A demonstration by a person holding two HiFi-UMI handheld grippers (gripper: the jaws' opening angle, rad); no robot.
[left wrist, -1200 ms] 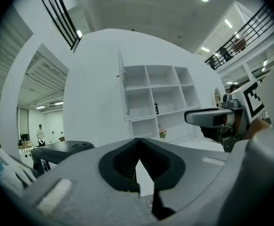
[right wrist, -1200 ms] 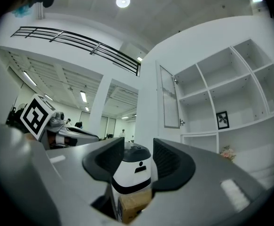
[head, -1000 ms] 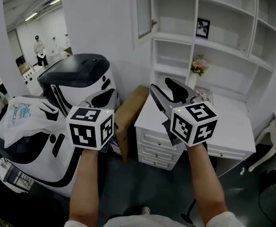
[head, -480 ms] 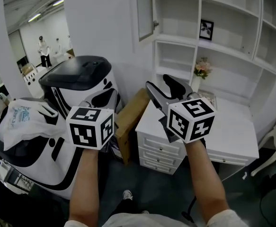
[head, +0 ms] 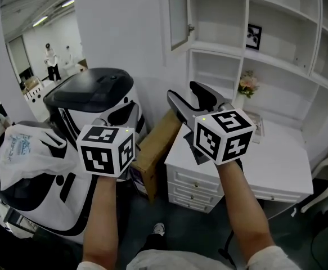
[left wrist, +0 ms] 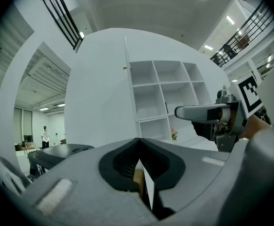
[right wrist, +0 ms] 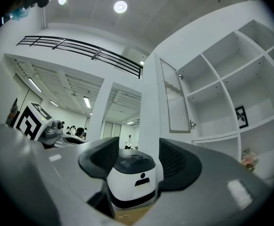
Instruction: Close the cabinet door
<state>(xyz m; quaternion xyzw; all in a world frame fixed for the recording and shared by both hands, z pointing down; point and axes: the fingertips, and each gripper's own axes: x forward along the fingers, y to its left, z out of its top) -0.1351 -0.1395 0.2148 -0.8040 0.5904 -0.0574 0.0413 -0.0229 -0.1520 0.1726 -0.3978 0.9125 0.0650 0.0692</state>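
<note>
Cabinet door (head: 178,14) stands open, swung out from the top-left compartment of the white shelf unit (head: 276,55), small knob on its free edge. Both grippers are held level in front of the person, well short of the door and touching nothing. Left hand-held gripper (head: 129,116): jaws narrow, tips together, nothing between them. Right hand-held gripper (head: 187,98): jaws apart and opening wider, empty; only the distant white-and-black machine (head: 90,103) shows through the gap. The right one sits below the door, over the near left corner of the white desk (head: 276,167). Flowers (head: 247,85) stand at the desk's back, with a framed picture (head: 254,36) on a shelf above. A cardboard box (head: 155,145) leans between machine and desk.
</note>
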